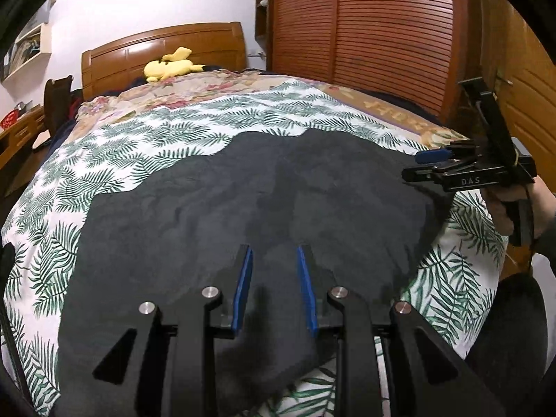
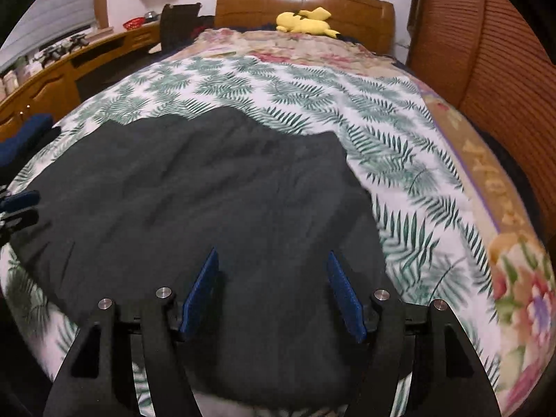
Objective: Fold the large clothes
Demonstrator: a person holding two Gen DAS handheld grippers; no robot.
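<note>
A large dark grey garment [image 1: 243, 215] lies spread flat on the leaf-print bed cover [image 1: 114, 146]; it also fills the right wrist view [image 2: 208, 191]. My left gripper [image 1: 274, 253] is open and empty, hovering just above the garment's near part. My right gripper [image 2: 272, 259] is open wide and empty, above the garment's near right part. The right gripper also shows at the right of the left wrist view [image 1: 422, 166], over the garment's right edge. The left gripper's fingertips [image 2: 21, 205] show at the left edge of the right wrist view.
The bed has a wooden headboard [image 1: 163, 48] with a yellow plush toy [image 1: 172, 66] in front of it. A slatted wooden wardrobe [image 1: 365, 34] stands to the right. A wooden desk [image 2: 52, 76] runs along the left. A floral blanket [image 2: 521, 278] lies along the bed's right edge.
</note>
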